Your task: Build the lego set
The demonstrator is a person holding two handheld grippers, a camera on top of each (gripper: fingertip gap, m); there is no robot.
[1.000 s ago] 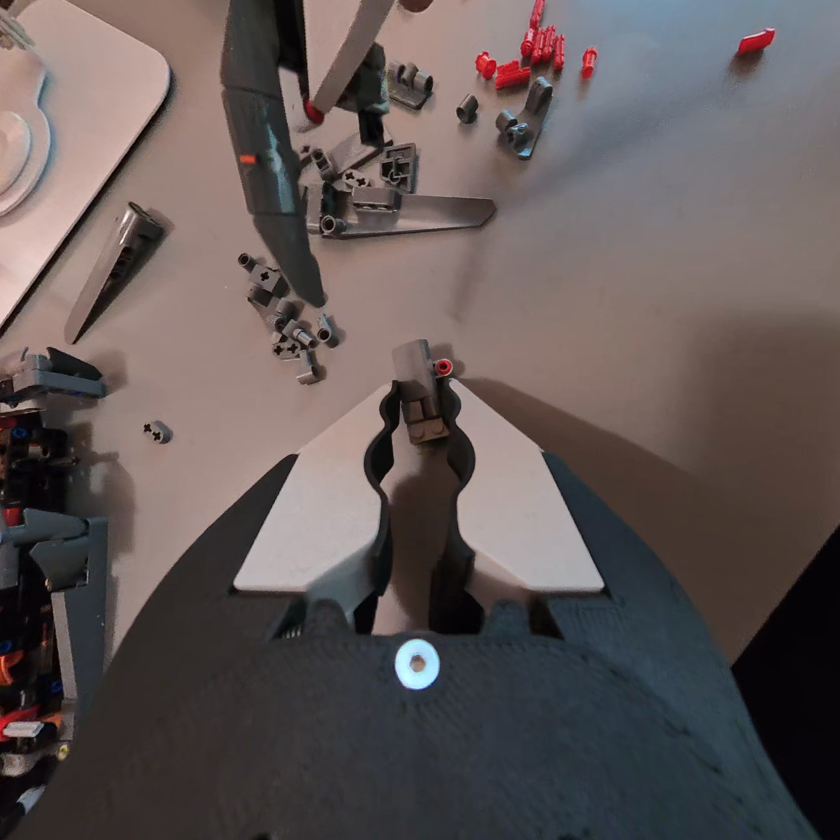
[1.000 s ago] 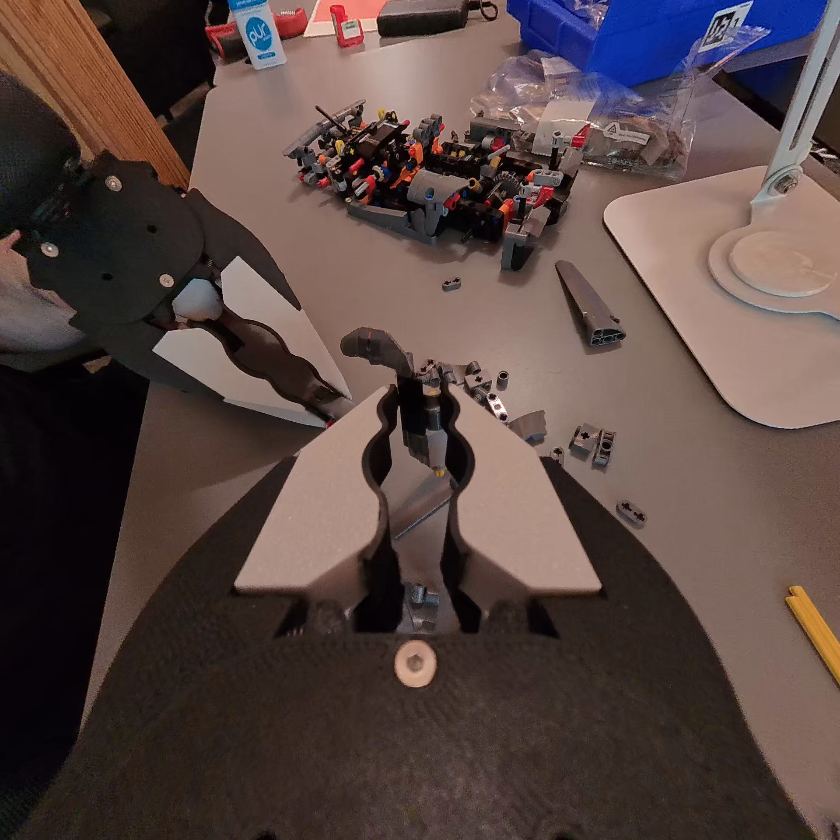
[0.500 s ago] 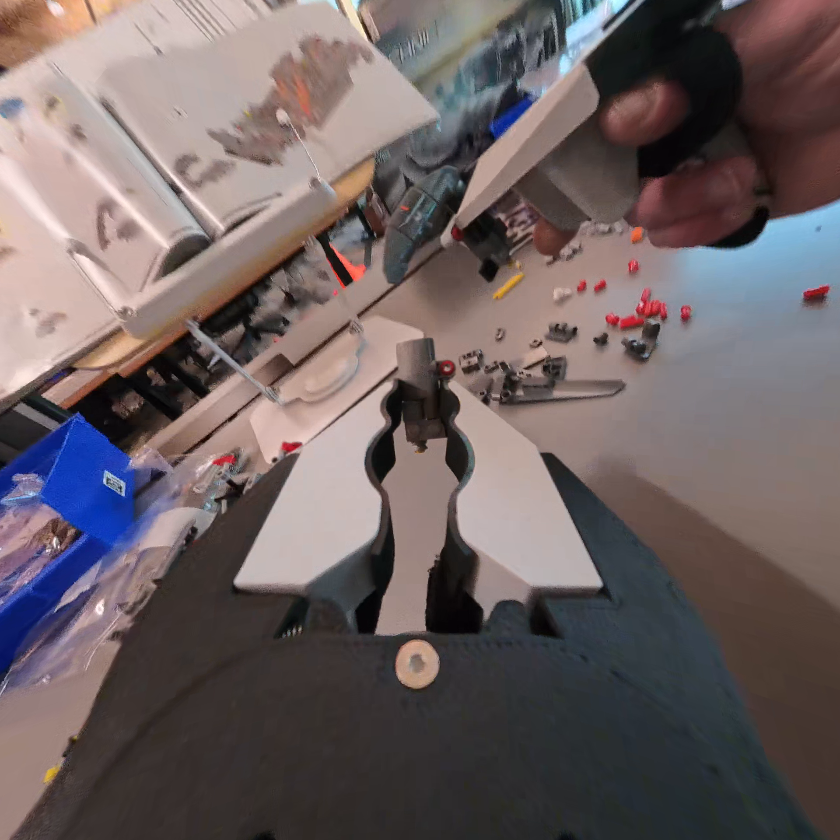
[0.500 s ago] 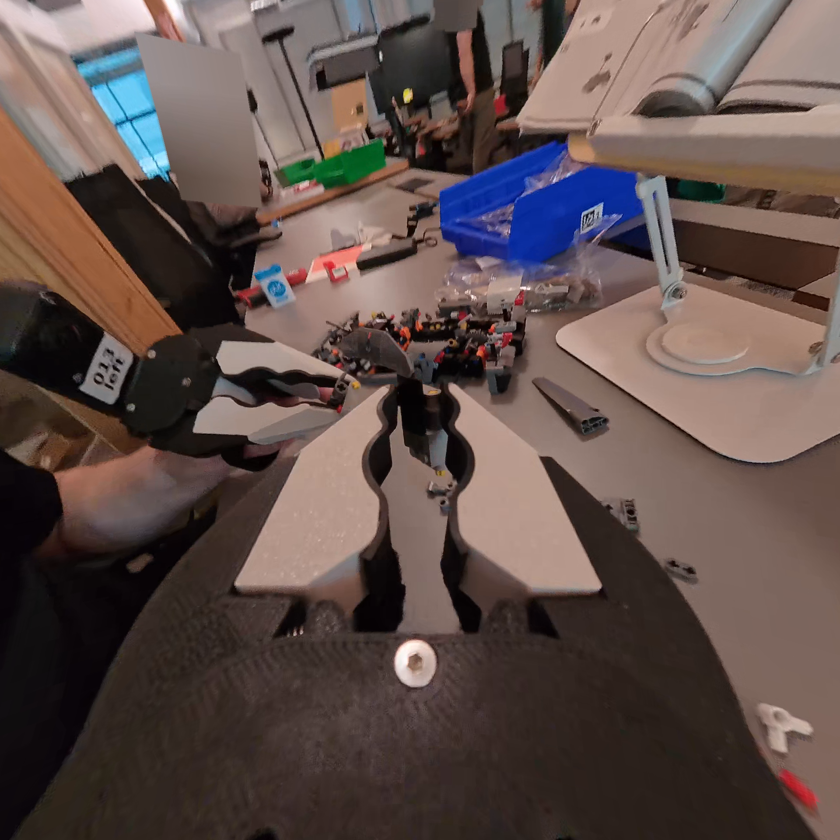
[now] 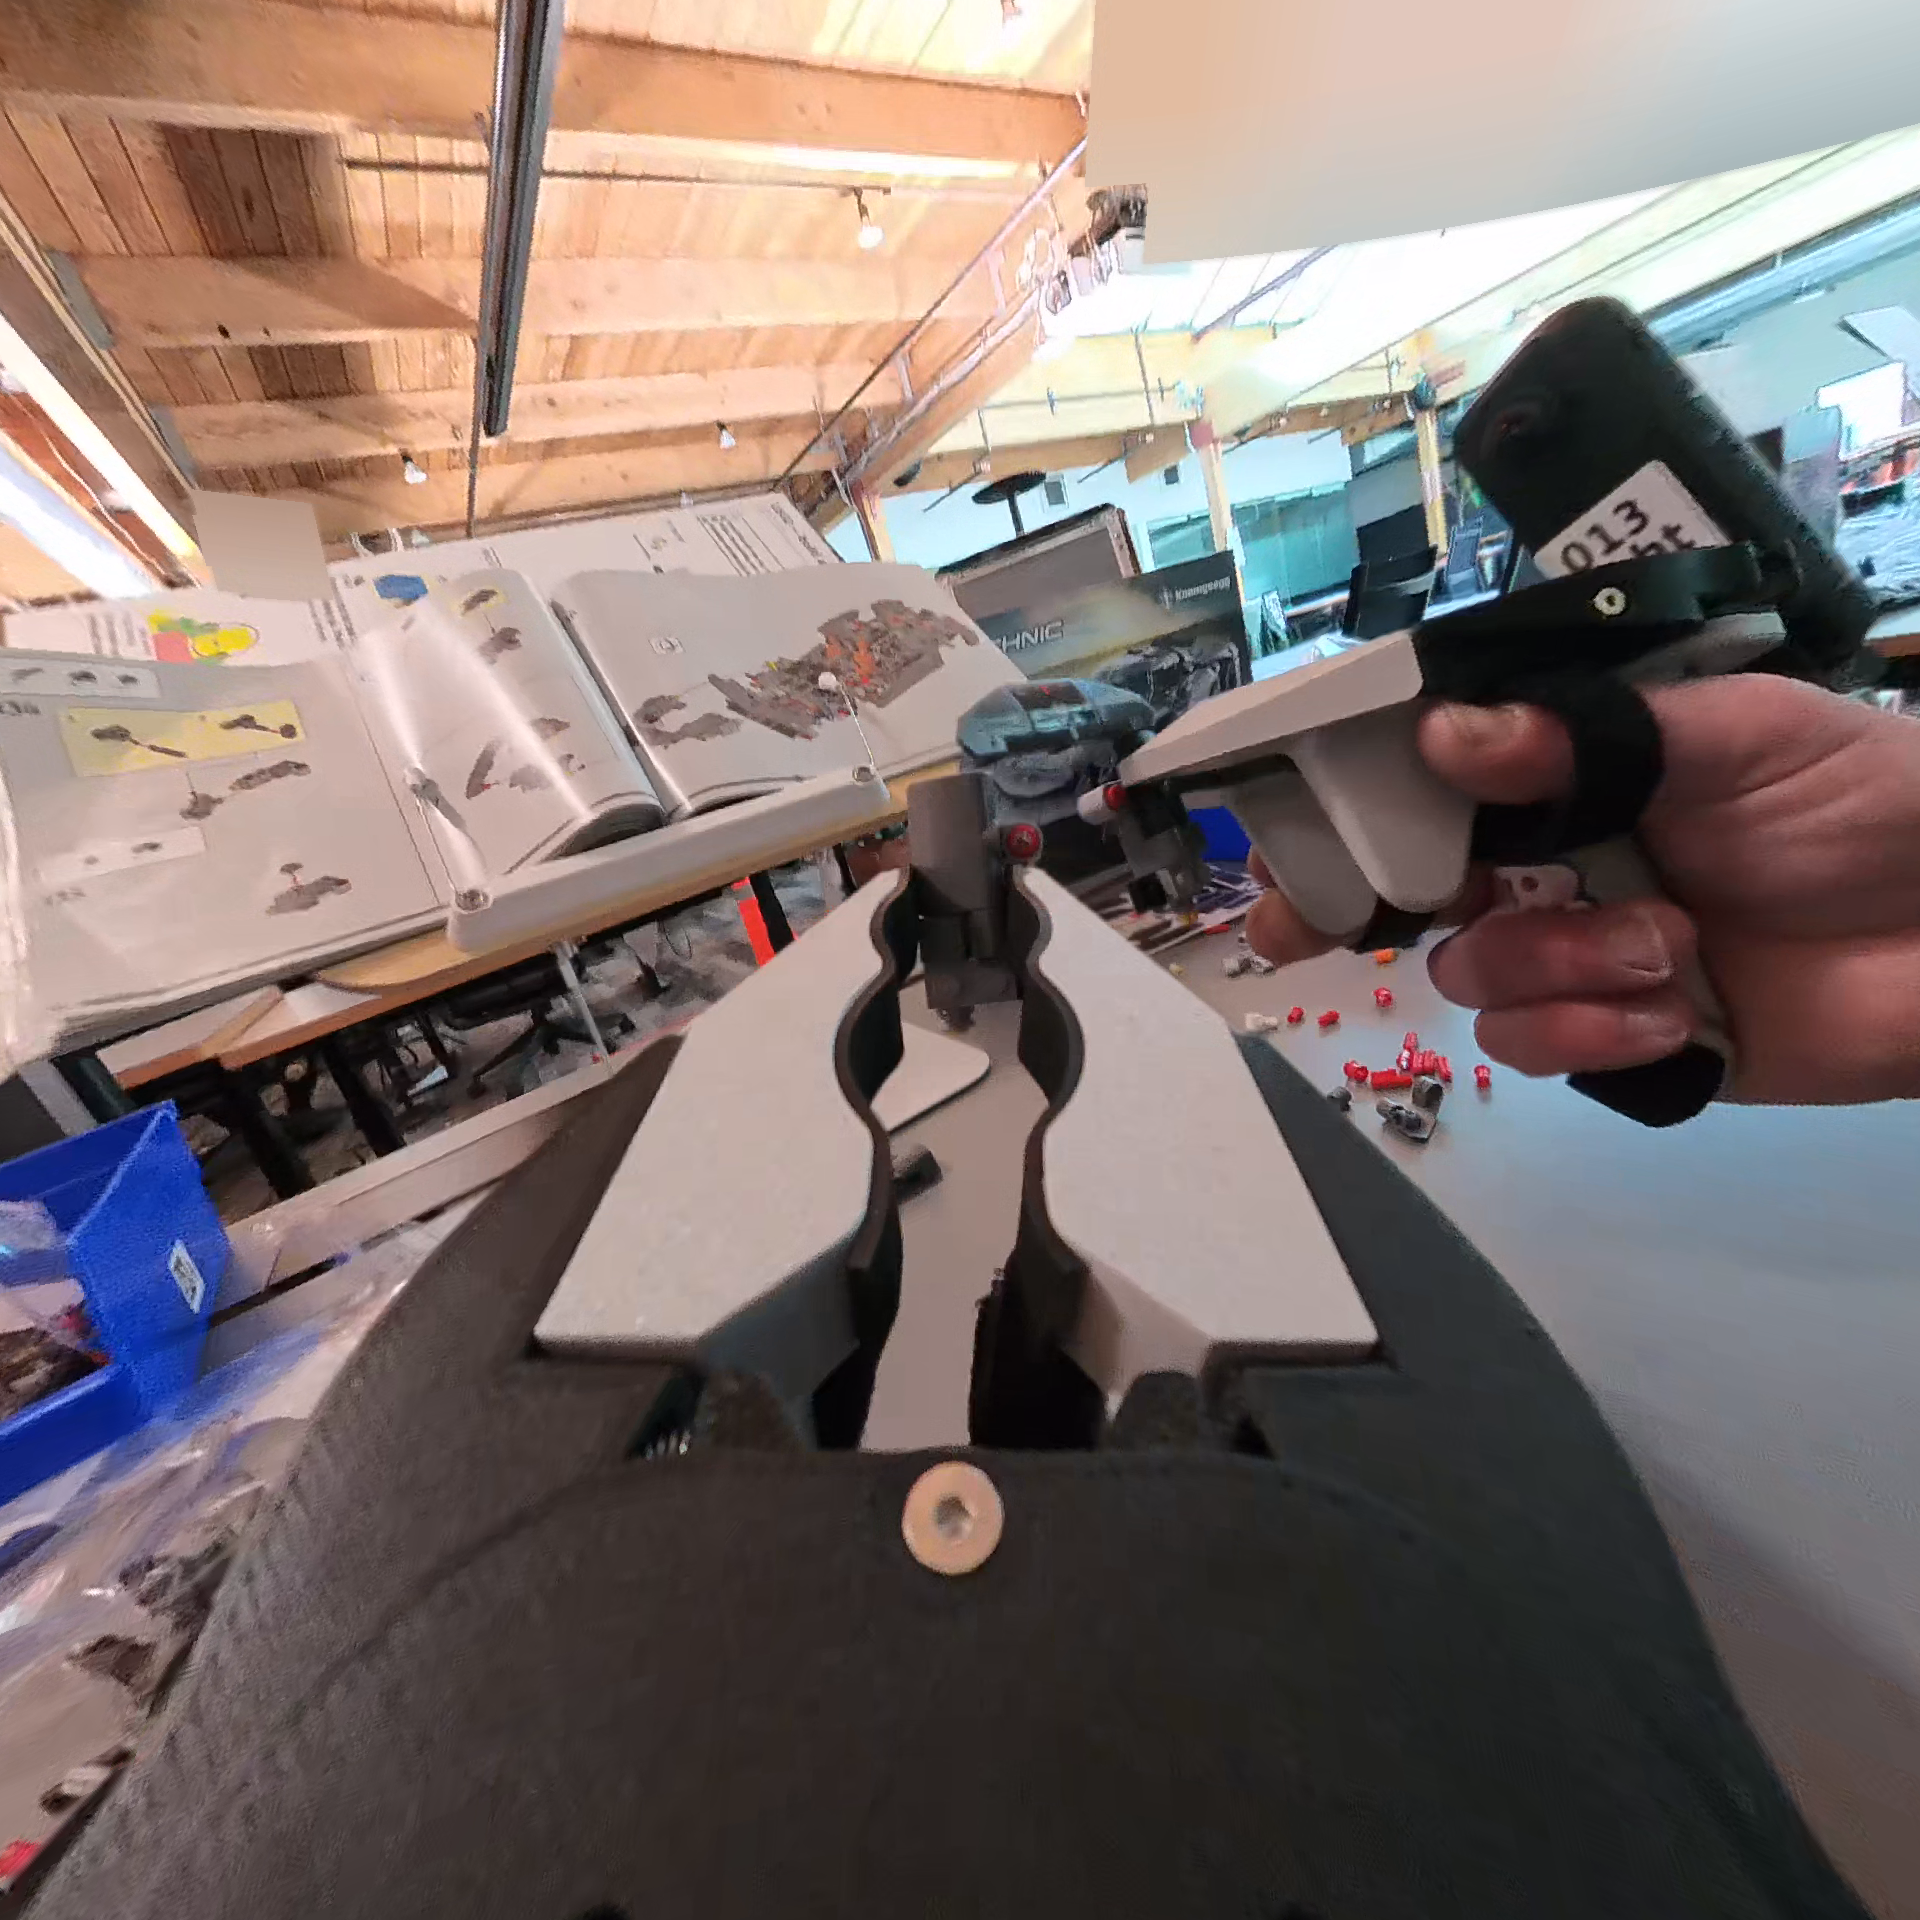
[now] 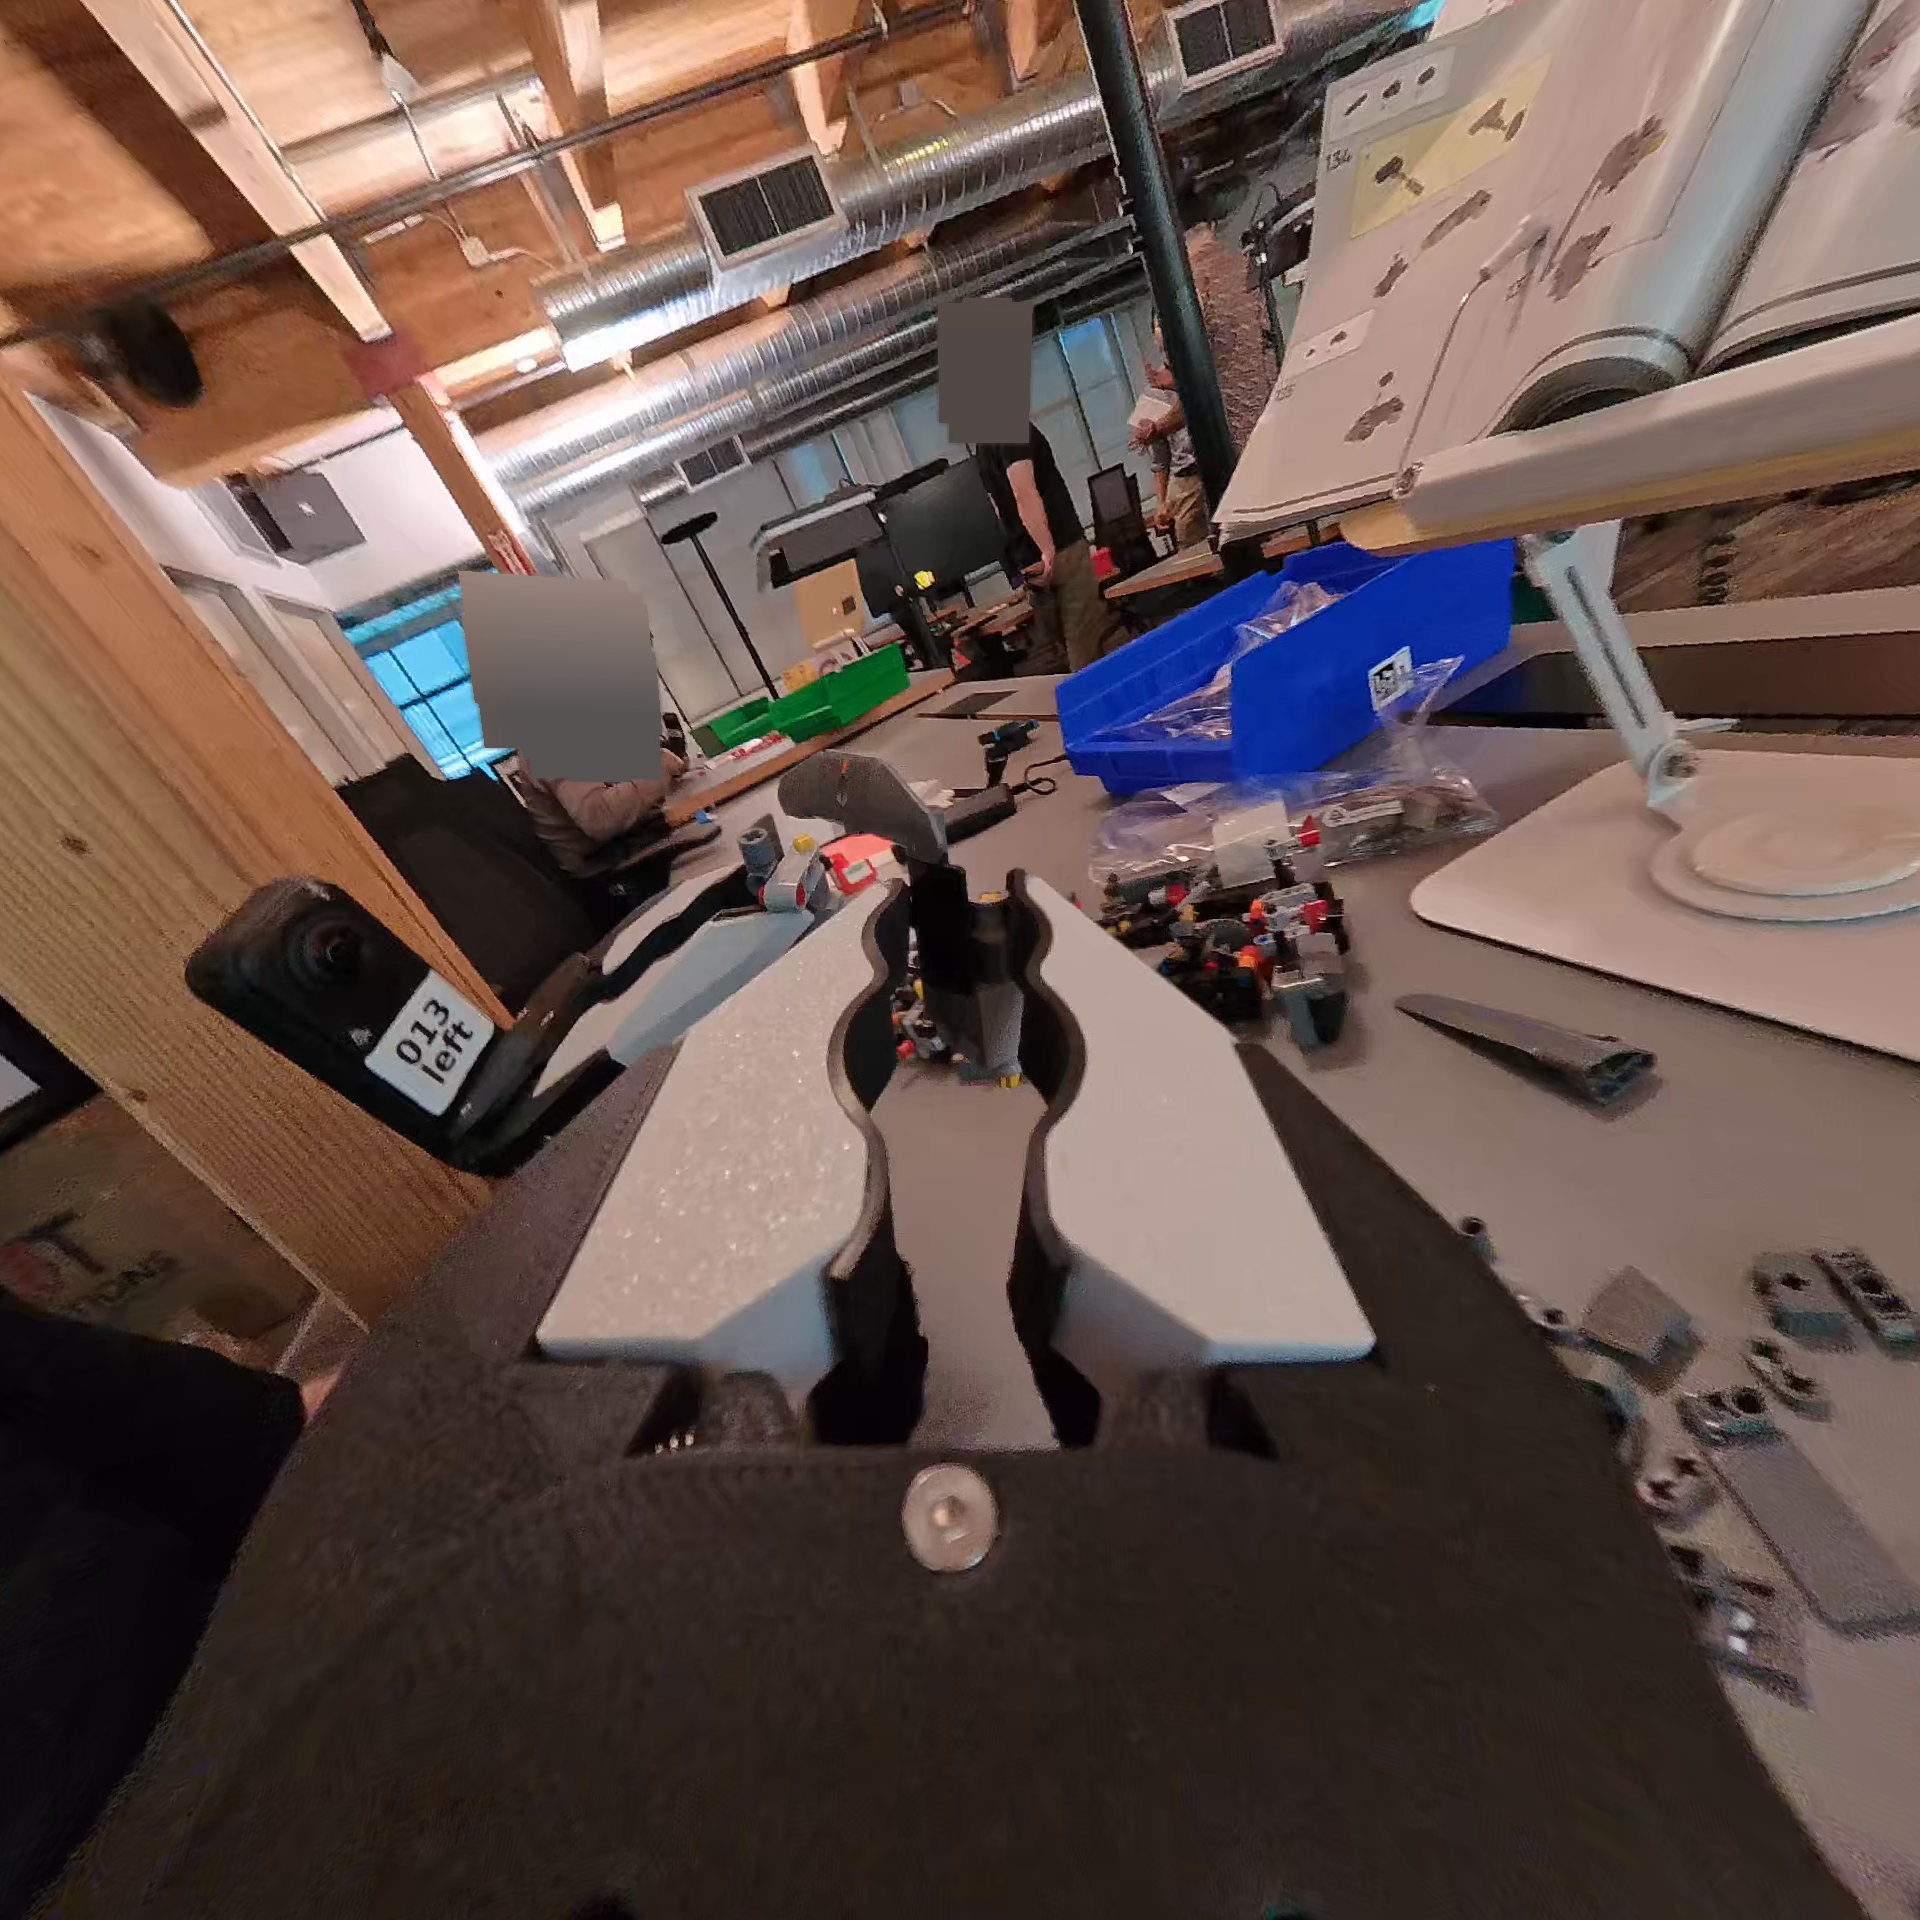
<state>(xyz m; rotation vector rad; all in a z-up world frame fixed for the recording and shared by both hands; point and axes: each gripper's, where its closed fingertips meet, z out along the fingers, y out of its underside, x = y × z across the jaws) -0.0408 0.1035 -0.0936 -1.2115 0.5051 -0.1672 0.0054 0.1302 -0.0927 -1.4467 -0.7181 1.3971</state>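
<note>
Left wrist view: the left tool (image 5: 961,894) is clamped on a small grey brick sub-assembly (image 5: 961,914) carrying a red pin (image 5: 1023,837), both pads pressed to its sides, and it is held raised off the tabletop (image 5: 1558,1299). Just beyond, to the right, the right tool (image 5: 1117,795) is held by a hand (image 5: 1662,883) and is closed on a dark brick piece with a curved panel (image 5: 1049,727); the two held pieces are near but apart, not yet joined. Farther off, loose red pins (image 5: 1397,1070) lie scattered on the tabletop, and an open instruction booklet (image 5: 499,748) rests on a stand at the left. In the right wrist view, a partly built brick model (image 6: 1226,935) lies on the tabletop beyond the tool, with loose grey parts (image 6: 1766,1351) unused at the near right.
</note>
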